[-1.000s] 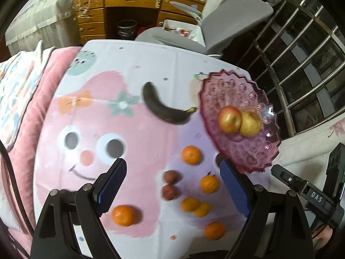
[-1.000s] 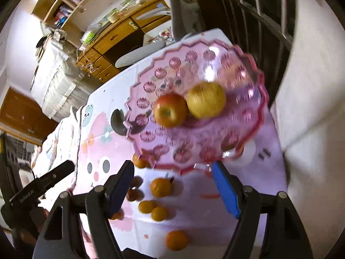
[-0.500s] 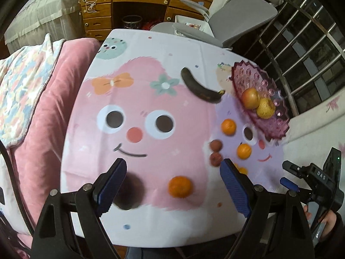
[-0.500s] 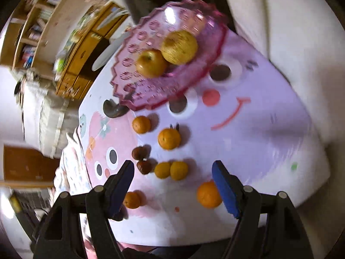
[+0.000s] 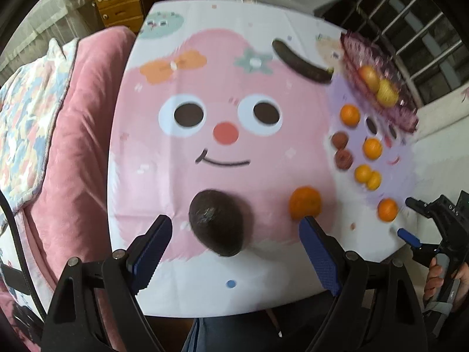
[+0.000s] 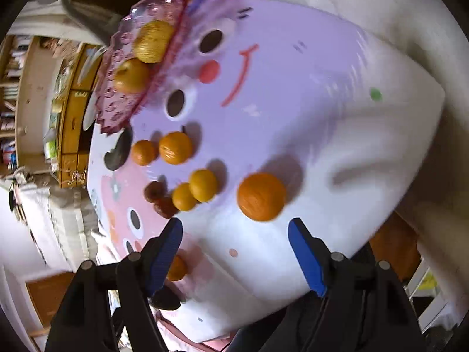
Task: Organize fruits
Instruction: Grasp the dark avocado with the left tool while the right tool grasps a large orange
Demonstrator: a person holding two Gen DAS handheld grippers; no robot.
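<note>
Since earlier: you are dropping both grippers toward near fruit | left gripper (image 5: 234, 234) gaping, empty, above avocado (image 5: 216, 222) | right gripper (image 6: 234, 242) wide, empty, nearing orange (image 6: 261, 196) | next: straddle, squeeze, carry to far-right bowl (image 5: 404, 114)
</note>
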